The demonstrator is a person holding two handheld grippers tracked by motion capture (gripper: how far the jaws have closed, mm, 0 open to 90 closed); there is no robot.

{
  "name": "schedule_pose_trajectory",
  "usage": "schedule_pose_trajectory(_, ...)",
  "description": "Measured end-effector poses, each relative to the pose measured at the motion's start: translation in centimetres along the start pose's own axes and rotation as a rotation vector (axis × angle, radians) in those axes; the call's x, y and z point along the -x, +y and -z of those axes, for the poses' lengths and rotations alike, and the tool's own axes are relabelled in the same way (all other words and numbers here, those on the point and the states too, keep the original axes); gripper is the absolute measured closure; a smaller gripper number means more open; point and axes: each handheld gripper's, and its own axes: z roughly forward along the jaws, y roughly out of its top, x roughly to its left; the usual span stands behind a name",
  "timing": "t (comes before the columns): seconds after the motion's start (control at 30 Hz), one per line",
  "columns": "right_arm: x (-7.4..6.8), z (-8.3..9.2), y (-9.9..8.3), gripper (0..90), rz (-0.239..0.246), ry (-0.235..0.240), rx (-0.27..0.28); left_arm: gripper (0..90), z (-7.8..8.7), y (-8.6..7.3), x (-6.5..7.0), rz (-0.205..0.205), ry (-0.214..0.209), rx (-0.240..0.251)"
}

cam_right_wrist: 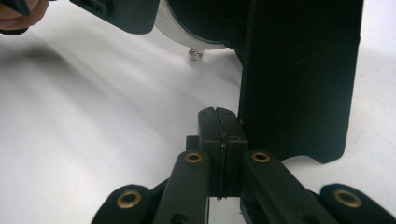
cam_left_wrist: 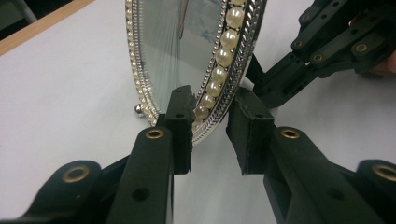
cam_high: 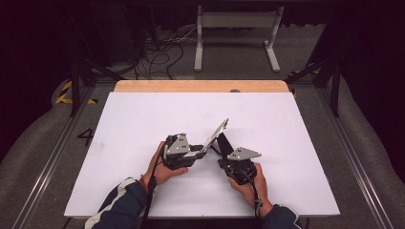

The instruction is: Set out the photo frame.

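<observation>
Roughly at the middle of the high view, a pearl-trimmed frame (cam_high: 217, 136) stands tilted on the white surface (cam_high: 133, 124), leaning from lower left to upper right, with a black back stand (cam_high: 224, 143) propping it from the right. The left tongs (cam_high: 197, 149) meet its lower edge from the left, and the right tongs (cam_high: 222, 153) sit just to the right of it, near the foot of the stand. A hand (cam_high: 160, 167) grips the left tool at lower centre-left; another hand (cam_high: 250, 183) grips the right tool at lower centre-right.

In the left gripper view the frame (cam_left_wrist: 196, 60) rises from the centre to the top, its glass ringed by a row of pearls (cam_left_wrist: 224, 51) and a silver beaded rim. Its lower edge sits between the two black jaws of the left tongs (cam_left_wrist: 212, 123): the left-hand jaw lies against the glass side, while a gap shows between the rim and the right-hand jaw, so the tongs are released around the edge, not clamped on it. A small silver ball foot (cam_left_wrist: 138, 109) touches the surface at the left of the rim. The right tongs (cam_left_wrist: 261, 86) reach in from the upper right.

In the right gripper view the right tongs (cam_right_wrist: 218, 114) are clenched, pad against pad with nothing between them, just left of the black stand (cam_right_wrist: 299, 79), which fills the upper right. The ball foot (cam_right_wrist: 194, 54) shows at upper centre.
</observation>
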Motion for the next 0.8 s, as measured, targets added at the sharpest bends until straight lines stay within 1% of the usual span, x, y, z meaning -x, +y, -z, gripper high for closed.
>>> schedule_pose_trajectory(0.13,0.2,0.0,-0.1,90.0,-0.003,-0.008,0.0,70.5,-0.4,-0.2,-0.2,0.015,-0.021,0.023)
schedule_pose_trajectory(0.17,0.3,0.0,-0.1,90.0,-0.004,-0.01,-0.001,70.7,-0.4,-0.2,-0.2,0.009,-0.019,0.02)
schedule_pose_trajectory(0.2,0.3,0.0,-0.1,90.0,-0.008,-0.011,-0.002,71.0,-0.3,-0.1,-0.1,-0.009,-0.01,0.008)
schedule_pose_trajectory(0.3,0.5,0.1,-0.2,90.0,-0.003,-0.015,0.0,71.3,-0.4,0.1,0.1,-0.015,-0.005,0.002)
schedule_pose_trajectory(0.47,0.7,0.2,-0.3,90.0,0.001,-0.014,-0.003,71.0,-0.5,0.1,0.2,-0.023,-0.018,0.004)
schedule_pose_trajectory(0.57,1.1,0.3,-0.3,90.0,0.006,-0.018,-0.002,70.9,-0.6,0.2,0.4,-0.021,-0.026,0.007)
schedule_pose_trajectory(0.63,1.3,0.4,-0.4,90.0,0.018,-0.023,0.002,70.8,-0.8,0.3,0.4,-0.032,-0.032,0.002)
schedule_pose_trajectory(0.67,1.5,0.4,-0.4,90.0,0.02,-0.029,0.0,70.8,-0.9,0.5,0.6,-0.033,-0.036,0.0)
schedule_pose_trajectory(0.7,1.8,0.6,-0.5,90.0,0.014,-0.026,0.005,70.7,-1.0,0.5,0.7,-0.032,-0.039,0.001)
schedule_pose_trajectory(0.8,2.2,0.7,-0.5,90.0,0.021,-0.023,0.007,70.9,-1.0,0.6,0.9,-0.043,-0.029,-0.005)
